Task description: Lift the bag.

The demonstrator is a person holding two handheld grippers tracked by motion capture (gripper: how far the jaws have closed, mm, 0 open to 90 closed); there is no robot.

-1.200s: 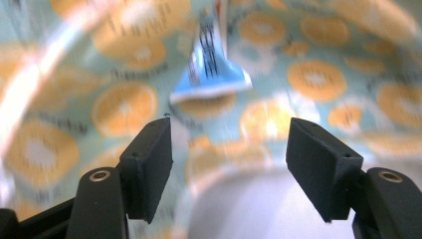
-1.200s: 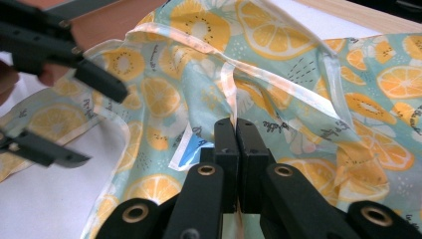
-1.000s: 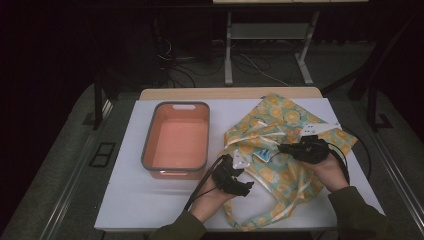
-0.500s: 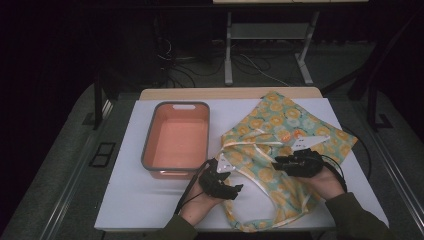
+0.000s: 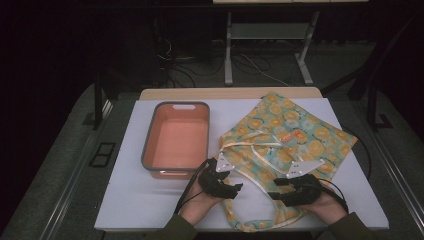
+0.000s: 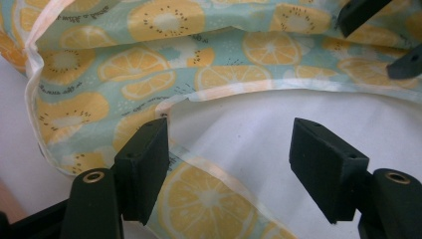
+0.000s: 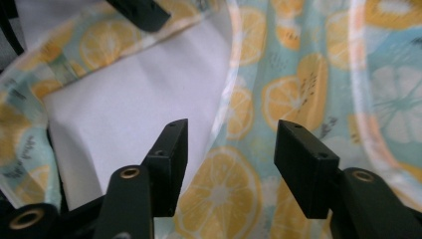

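Note:
A cloth bag [image 5: 295,132] printed with orange and lemon slices lies spread on the white table, its pale strap looping toward the front edge. My left gripper [image 5: 235,189] stands open at the bag's near left corner. In the left gripper view [image 6: 229,149] the strap edge [image 6: 209,169] runs between the jaws with nothing pressing on it. My right gripper [image 5: 276,192] faces it from the right, low over the bag's near edge. Its jaws have just been opening and stand apart over the printed cloth [image 7: 293,99] without pinching it.
A salmon tub with a grey rim [image 5: 148,145] stands left of the bag, just beyond my left hand. Bare white table [image 5: 140,205] lies to the front left. The table's front edge is close under both forearms.
My right gripper came down from the bag's right side toward the front edge and opened. The cloth now lies flatter. The left gripper has barely shifted.

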